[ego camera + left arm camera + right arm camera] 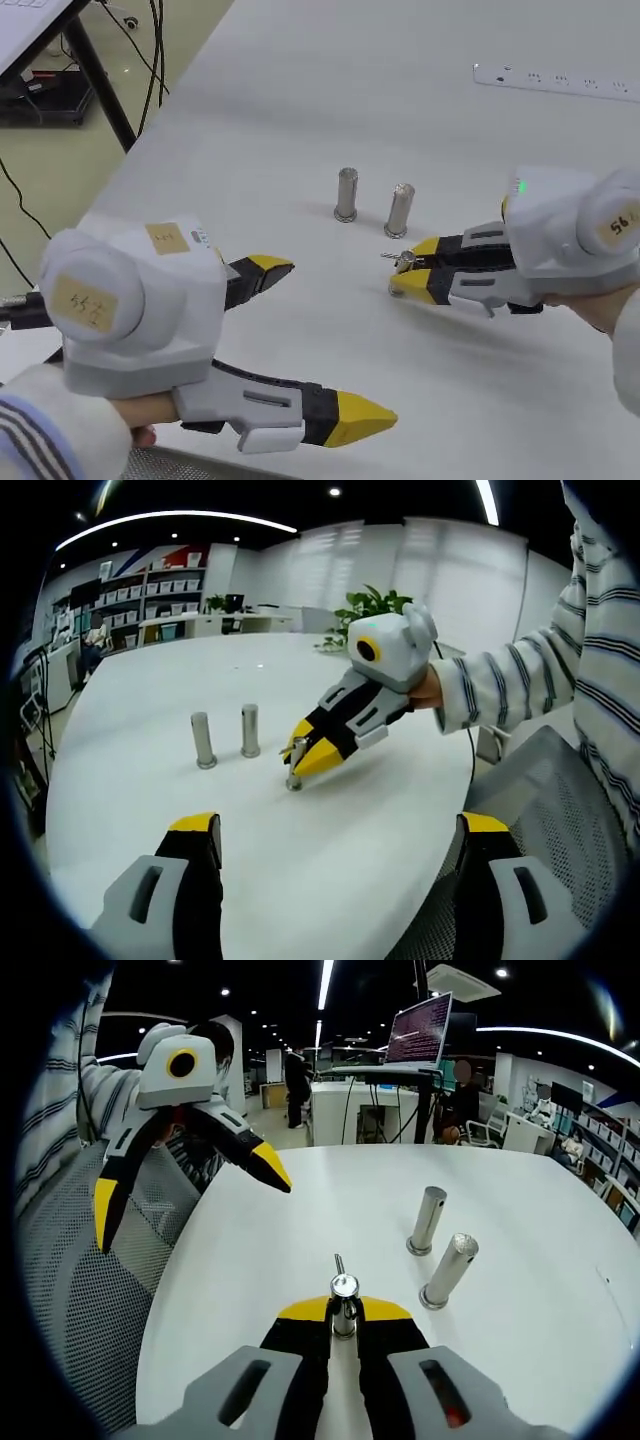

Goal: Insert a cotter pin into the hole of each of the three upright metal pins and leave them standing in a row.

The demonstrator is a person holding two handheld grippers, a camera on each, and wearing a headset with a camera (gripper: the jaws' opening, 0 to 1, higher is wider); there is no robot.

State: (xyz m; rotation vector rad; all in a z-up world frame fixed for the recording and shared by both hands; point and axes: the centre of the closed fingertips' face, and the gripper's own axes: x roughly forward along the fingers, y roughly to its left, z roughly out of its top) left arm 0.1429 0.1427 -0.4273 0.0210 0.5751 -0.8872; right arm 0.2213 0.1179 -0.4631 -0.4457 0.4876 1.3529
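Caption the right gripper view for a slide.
Right hand-held gripper shut on a metal pin, two more pins standing beyond.

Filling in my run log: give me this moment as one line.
left gripper: open, empty | right gripper: shut on third metal pin | two metal pins: upright, side by side on table

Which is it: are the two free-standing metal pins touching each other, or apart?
Apart. In the head view, bare table shows between the left standing pin and the right standing pin.

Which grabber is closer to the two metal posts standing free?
Right. The right gripper, clamping a third pin, sits beside the standing posts; the open left gripper hangs farther back.
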